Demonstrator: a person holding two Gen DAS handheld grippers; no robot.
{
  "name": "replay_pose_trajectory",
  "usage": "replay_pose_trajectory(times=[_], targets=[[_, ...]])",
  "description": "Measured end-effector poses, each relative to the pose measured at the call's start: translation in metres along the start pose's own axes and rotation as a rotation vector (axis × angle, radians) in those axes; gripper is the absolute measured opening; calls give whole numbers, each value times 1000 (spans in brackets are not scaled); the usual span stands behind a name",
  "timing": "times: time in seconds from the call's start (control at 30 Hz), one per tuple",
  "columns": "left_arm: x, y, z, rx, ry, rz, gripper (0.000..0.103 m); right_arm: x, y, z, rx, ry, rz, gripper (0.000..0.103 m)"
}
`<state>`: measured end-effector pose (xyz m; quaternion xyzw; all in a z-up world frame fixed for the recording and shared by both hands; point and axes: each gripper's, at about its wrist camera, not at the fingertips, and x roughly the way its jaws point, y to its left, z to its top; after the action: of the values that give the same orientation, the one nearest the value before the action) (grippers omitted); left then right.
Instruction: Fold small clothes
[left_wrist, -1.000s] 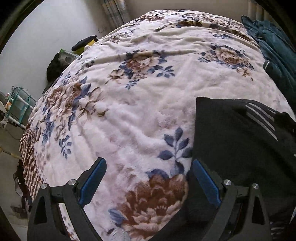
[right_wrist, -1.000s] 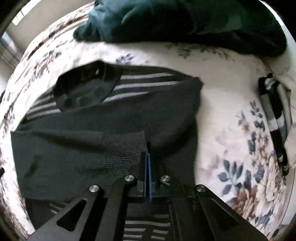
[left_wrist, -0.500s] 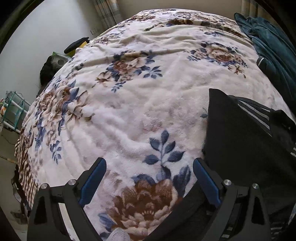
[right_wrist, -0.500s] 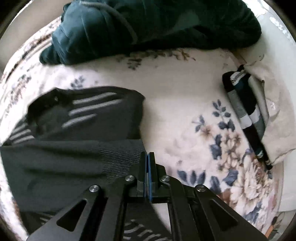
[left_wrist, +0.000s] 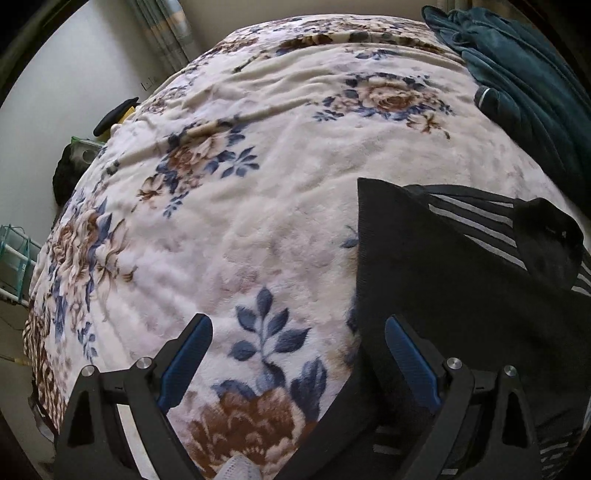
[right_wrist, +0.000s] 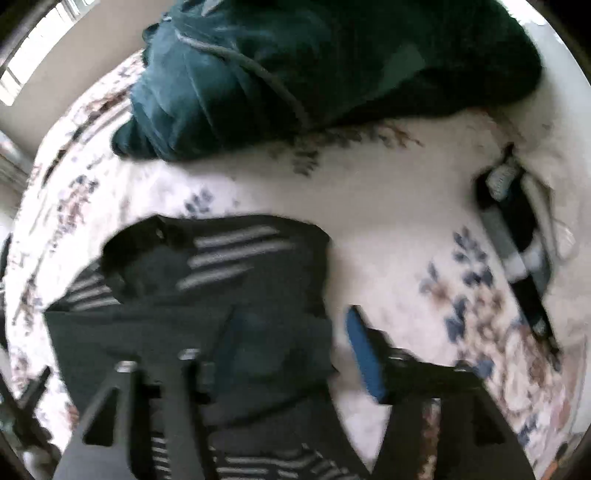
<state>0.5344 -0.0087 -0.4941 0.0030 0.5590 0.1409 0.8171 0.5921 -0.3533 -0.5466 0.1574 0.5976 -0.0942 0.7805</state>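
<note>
A black sweater with grey stripes (left_wrist: 461, 280) lies partly folded on the floral blanket (left_wrist: 258, 166). In the right wrist view the sweater (right_wrist: 207, 314) has its sleeve laid across the body. My left gripper (left_wrist: 297, 339) is open and empty, just above the blanket at the sweater's left edge. My right gripper (right_wrist: 291, 343) is open, its jaws apart over the sweater's right edge, holding nothing. The right wrist view is blurred by motion.
A dark teal garment (right_wrist: 314, 70) is piled at the far side of the bed and shows in the left wrist view (left_wrist: 524, 85). Folded striped and beige clothes (right_wrist: 524, 243) lie at the right. Floor clutter and a rack (left_wrist: 14, 258) are beyond the bed's left edge.
My right gripper was shut on the sweater's sleeve cuff and has now opened and let it go. The left gripper stayed open and shifted slightly along the sweater's edge.
</note>
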Motion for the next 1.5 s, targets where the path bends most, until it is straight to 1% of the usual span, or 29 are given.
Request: replay_pose_trajectory(times=[0.07,0.13,0.17,0.2,0.23,0.27,0.3,0.33,0.37,0.4,0.43,0.47,0.53,0.67,0.73,0.77,0.8,0.83,0.9,0.97,1.03,1.13,1.2,1.27,1.33,1.37,1.4,1.43,1.5], targets=[[2,0,0,-9,7,2,96,19,2,15,-9,51,14,64],[3,0,-1,-16,9,3,96,49,9,23,-53,151,72,64],[4,0,-2,-16,14,3,96,65,17,21,-96,213,111,64],[5,0,-3,-15,17,6,96,82,27,16,-170,291,117,63],[6,-1,-4,-12,20,9,96,93,40,9,-271,324,62,55],[6,-2,-6,-6,22,16,96,98,49,5,-353,299,-21,35],[6,-2,-7,1,23,21,96,100,53,3,-404,260,-150,30],[4,-3,-9,8,21,25,96,96,47,7,-361,221,-235,30],[3,-4,-10,12,19,23,96,87,37,11,-288,189,-233,33],[0,-5,-12,18,16,16,96,72,23,13,-187,159,-190,34],[-3,-7,-14,27,12,11,96,54,9,10,-100,132,-139,41],[-5,-9,-15,35,8,11,96,42,1,3,-66,115,-105,51],[-10,-15,-20,51,7,7,96,24,-8,-27,-75,135,-48,57],[-15,-29,-27,89,16,-10,96,38,-15,-102,-185,318,-62,57],[-18,-35,-29,111,7,-6,96,53,-13,-129,-256,366,-104,57],[-19,-39,-30,123,1,-3,96,57,-12,-135,-273,336,-144,57],[-20,-41,-30,128,-3,-1,96,59,-15,-136,-256,275,-189,57],[-20,-43,-30,134,-7,2,96,60,-21,-132,-204,227,-197,56],[-19,-45,-30,132,-4,6,96,56,-46,-121,-36,126,-239,50],[-15,-42,-30,115,9,8,96,50,-73,-118,111,78,-245,51],[-11,-38,-30,99,26,12,96,54,-94,-124,217,97,-231,54],[-11,-29,-31,74,33,16,96,57,-105,-129,273,174,-195,62],[-12,-25,-31,65,29,17,96,40,-109,-125,312,216,-174,65],[-13,-20,-33,56,27,18,96,11,-112,-116,358,201,-123,65],[-13,-14,-34,41,29,18,96,-15,-104,-116,372,166,-39,65],[-13,-13,-34,38,30,19,96,-23,-94,-114,371,152,6,65],[-12,-11,-34,36,35,19,96,-27,-81,-112,361,151,21,65],[-11,-9,-34,35,40,19,96,-31,-69,-110,335,162,0,65],[-9,-6,-35,28,49,20,96,-36,-58,-106,283,168,-102,65]])
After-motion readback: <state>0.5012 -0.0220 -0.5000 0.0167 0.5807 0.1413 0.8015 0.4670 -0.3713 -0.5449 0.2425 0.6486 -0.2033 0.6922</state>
